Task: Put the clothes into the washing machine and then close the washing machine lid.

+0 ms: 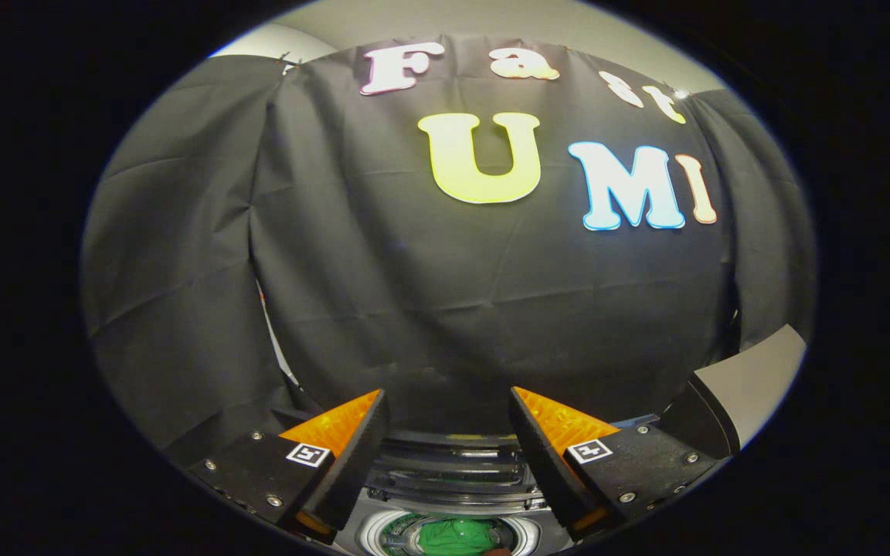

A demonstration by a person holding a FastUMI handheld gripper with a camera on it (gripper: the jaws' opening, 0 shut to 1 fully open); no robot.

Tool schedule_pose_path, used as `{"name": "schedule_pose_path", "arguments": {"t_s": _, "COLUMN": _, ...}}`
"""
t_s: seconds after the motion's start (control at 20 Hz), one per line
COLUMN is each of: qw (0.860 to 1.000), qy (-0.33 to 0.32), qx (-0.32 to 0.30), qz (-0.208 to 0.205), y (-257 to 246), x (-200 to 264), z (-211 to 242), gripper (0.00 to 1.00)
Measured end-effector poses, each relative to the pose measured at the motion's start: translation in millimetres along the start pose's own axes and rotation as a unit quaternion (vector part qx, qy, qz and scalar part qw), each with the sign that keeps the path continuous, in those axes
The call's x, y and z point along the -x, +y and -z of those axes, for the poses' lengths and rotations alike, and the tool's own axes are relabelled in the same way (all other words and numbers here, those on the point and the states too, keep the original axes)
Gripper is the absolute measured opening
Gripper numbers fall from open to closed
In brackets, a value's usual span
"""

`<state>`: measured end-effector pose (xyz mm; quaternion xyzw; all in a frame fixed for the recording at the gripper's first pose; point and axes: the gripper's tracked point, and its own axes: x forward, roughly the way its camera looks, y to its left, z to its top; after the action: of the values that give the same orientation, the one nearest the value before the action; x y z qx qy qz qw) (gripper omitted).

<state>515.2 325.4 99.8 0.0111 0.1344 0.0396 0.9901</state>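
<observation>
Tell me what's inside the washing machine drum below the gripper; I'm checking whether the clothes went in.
A bright green garment lies inside the round white-rimmed washing machine drum, seen between the open gripper fingers, which hold nothing. The rest of the drum is cut off, so other clothes cannot be ruled out.

A: How much of the washing machine [453,471] can you make out?

B: Little. It sits low between the fingers [360,448], and both of them cover its sides. The round drum opening [383,533] is cut off at the bottom.

A: And the clothes?

B: A green garment [456,535] lies in the drum, but just its top part shows; what kind of garment, I cannot tell.

A: The lid?

B: Dark ridged parts lie behind the opening; too cramped and dim to say what they are.

A: That grey slab beyond the right finger?

B: The grey panel [754,378] is cut off by the edge, so I cannot name it
</observation>
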Motion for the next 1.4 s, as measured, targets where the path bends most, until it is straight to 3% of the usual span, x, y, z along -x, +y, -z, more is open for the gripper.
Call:
{"name": "schedule_pose_path", "arguments": {"t_s": 0.25, "qw": 0.997, "qy": 0.076, "qx": -0.018, "qz": 0.026, "y": -4, "x": -36, "z": 19, "gripper": 0.96}}
{"name": "schedule_pose_path", "arguments": {"t_s": 0.45, "qw": 0.988, "qy": 0.152, "qx": 0.003, "qz": 0.03, "y": -3, "x": -51, "z": 43, "gripper": 0.96}}
{"name": "schedule_pose_path", "arguments": {"t_s": 1.0, "qw": 0.987, "qy": 0.153, "qx": -0.004, "qz": 0.037, "y": -2, "x": -44, "z": 45, "gripper": 0.97}}
{"name": "schedule_pose_path", "arguments": {"t_s": 1.4, "qw": 0.992, "qy": 0.126, "qx": 0.002, "qz": 0.024, "y": 6, "x": -7, "z": 56, "gripper": 0.97}}
